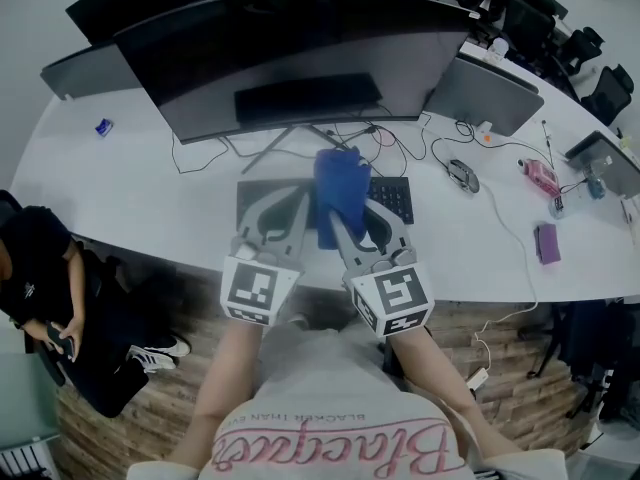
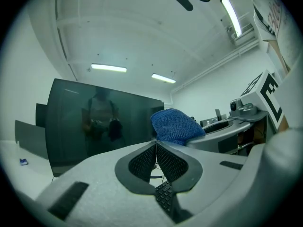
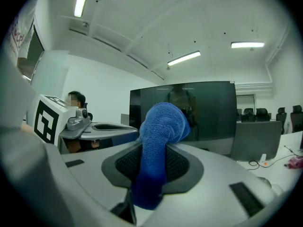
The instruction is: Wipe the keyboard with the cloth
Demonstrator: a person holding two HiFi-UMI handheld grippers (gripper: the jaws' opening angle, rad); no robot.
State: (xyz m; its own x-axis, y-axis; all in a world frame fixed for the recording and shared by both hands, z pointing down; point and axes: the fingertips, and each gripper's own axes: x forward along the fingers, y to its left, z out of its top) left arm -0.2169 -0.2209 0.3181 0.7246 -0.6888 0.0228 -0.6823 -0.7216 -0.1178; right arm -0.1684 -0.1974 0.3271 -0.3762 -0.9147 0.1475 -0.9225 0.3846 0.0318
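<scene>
Across the middle of the white tabletop, saw a wide curved monitor on its stand, screen dark. Found the black keyboard just in front of that stand, close to the tabletop's near edge, much of it covered in the head view by the two grippers. Noted the left gripper over the keyboard's left half, jaws pressed together tip to tip with nothing held between them, a few keys showing beneath. Noted the right gripper just beside it, over the keyboard's middle, jaws clamped on the blue cloth, which stood bunched above the fingertips and hung down below them. Could not tell whether the cloth touched the keys. Spotted a mouse toward the tabletop's right side, well apart from the keyboard, and a small purple object near the right stretch of the near edge.
</scene>
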